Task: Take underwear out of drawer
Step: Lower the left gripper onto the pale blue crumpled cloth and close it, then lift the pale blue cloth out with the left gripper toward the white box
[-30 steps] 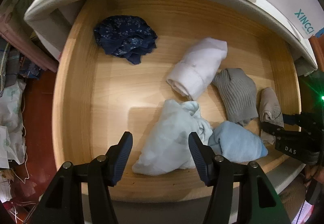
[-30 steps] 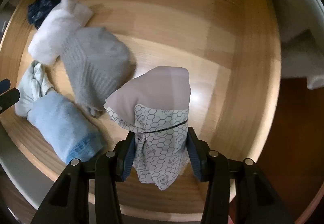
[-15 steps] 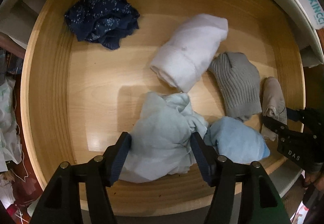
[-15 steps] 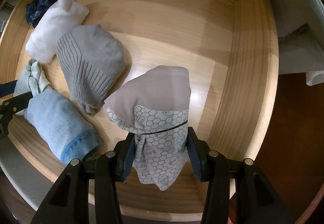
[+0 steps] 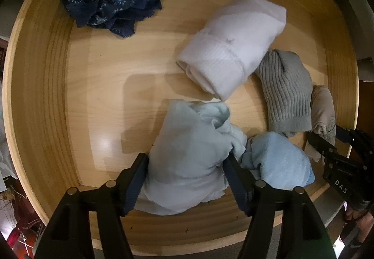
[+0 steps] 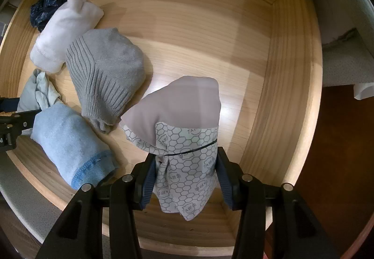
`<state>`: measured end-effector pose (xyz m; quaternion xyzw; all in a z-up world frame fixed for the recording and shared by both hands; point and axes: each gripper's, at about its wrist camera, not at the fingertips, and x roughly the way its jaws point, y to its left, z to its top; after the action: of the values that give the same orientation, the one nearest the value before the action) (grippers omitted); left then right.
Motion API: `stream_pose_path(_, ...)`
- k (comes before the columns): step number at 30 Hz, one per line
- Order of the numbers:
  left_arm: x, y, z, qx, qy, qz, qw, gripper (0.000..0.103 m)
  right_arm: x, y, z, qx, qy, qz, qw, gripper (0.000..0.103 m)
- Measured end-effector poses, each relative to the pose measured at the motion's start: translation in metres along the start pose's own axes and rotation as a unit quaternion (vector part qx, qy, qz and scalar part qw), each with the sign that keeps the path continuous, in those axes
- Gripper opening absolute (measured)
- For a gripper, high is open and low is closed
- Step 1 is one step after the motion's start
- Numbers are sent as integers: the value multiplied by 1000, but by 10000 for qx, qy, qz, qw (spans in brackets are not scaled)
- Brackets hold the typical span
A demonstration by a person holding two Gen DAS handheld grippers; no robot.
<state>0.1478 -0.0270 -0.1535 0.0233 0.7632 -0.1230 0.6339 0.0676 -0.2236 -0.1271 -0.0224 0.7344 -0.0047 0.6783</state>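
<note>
- Drawer: light wood, open, seen from above; pale grained floor and low walls.
- Beige underwear: taupe fabric with a grey hexagon-print panel, bunched, lifted above the drawer floor near the right wall.
- Pale blue underwear: thin, crumpled heap at the front wall, touching a light blue roll.
- Dark navy underwear: speckled print, crumpled, back left corner, apart from the rest.
</note>
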Motion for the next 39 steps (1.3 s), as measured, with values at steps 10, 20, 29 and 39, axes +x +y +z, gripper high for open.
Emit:
stream_pose_path(10, 1, -2, -3, 99, -188, -12, 9998, 60, -1, 1, -1, 11, 1, -4, 10000, 45)
stream_pose_path(20, -10, -19, -14, 456, -533, 507, 9962, 45, 0, 7, -2, -2, 13, -38, 10000, 45)
stream_pose_path(29, -24, -14, -22, 316, -814, 790, 9930, 42, 10, 14, -2, -40, 52, -137, 9999, 45)
stream_pose_path(39, -41, -14, -51, 229, -1243, 817, 9886, 42, 11, 19, -4, -61, 54, -205, 9998, 45)
